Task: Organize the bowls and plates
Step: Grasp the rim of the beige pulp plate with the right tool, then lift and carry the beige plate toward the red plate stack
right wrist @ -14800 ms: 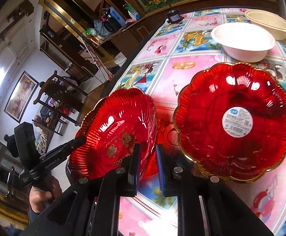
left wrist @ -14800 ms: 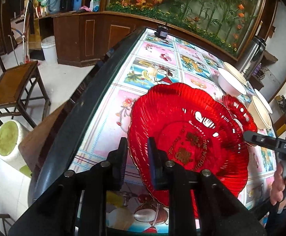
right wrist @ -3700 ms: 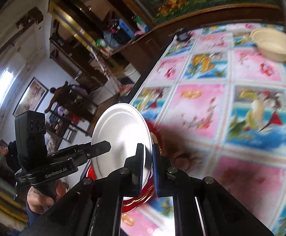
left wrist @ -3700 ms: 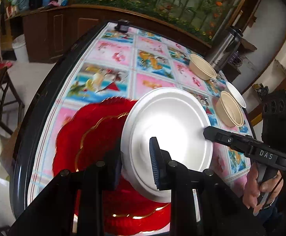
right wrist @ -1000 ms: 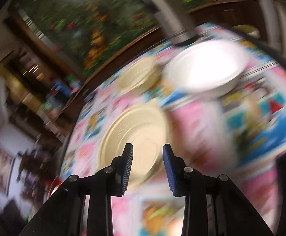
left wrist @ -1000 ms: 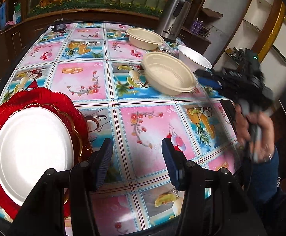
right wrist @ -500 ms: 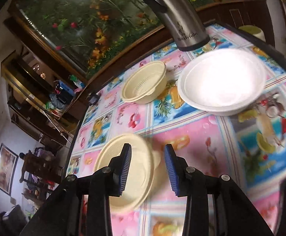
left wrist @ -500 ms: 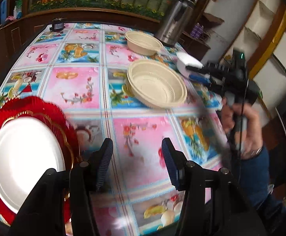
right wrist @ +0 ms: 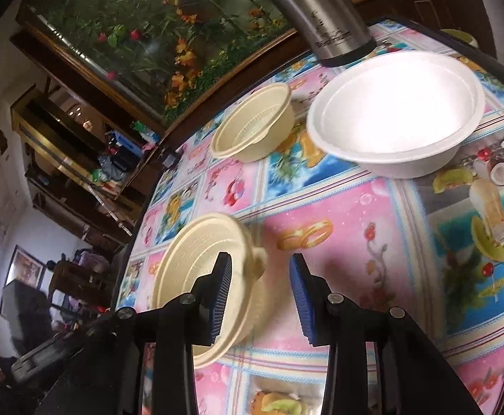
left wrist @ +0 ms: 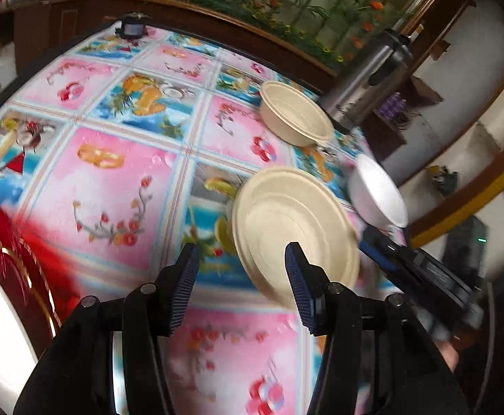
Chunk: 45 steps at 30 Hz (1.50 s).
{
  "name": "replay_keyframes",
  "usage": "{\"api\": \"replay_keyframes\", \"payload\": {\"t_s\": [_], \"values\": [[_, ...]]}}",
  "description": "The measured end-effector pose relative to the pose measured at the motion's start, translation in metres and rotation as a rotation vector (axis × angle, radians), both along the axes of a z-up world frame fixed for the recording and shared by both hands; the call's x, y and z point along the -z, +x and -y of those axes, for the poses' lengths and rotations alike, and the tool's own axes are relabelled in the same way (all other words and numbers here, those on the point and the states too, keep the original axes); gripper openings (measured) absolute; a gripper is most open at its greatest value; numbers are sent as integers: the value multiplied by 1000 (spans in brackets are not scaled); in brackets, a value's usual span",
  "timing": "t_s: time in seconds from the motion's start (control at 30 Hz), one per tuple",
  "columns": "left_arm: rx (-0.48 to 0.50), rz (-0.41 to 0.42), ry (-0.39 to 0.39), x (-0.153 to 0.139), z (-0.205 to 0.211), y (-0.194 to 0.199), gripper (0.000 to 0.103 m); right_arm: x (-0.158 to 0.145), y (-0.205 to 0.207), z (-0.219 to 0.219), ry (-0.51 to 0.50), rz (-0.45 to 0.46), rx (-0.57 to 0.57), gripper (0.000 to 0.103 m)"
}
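Cream bowl (right wrist: 203, 276) sits tilted by my right gripper (right wrist: 260, 297); both grippers gape empty, so I seat pads astride its rim.

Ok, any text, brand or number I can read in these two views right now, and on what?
Steel thermos jug: a printed brand mark near its base, too blurred to read.
Black right gripper: faint lettering on its body, too blurred to read.
Cream bowls, white foam bowl, fruit-print tablecloth: no text seen.

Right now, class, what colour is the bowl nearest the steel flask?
Cream bowl, seen best in the right wrist view, beside the flask.
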State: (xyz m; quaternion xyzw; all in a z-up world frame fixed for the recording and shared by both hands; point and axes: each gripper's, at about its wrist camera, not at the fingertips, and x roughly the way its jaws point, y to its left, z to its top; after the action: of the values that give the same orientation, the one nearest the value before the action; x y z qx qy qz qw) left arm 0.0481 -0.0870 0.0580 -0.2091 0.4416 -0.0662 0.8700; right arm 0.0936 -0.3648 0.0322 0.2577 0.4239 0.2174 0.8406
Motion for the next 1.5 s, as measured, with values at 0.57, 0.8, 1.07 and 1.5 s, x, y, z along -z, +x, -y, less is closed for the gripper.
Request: {"api": "replay_keyframes", "payload": {"t_s": [0.57,0.8,1.07,1.5], "values": [[99,46,229,34,34,29,16,4,-5,-37,-192,28,-59,11],[124,102,248,31,37,26,14,1,-9,-39,-191,39,-59,11],[113,129,287,32,40,23,15,0,-10,-47,-238,66,-73,15],[130,177,362,28,48,20,16,4,-6,-46,-249,68,-63,13]]}}
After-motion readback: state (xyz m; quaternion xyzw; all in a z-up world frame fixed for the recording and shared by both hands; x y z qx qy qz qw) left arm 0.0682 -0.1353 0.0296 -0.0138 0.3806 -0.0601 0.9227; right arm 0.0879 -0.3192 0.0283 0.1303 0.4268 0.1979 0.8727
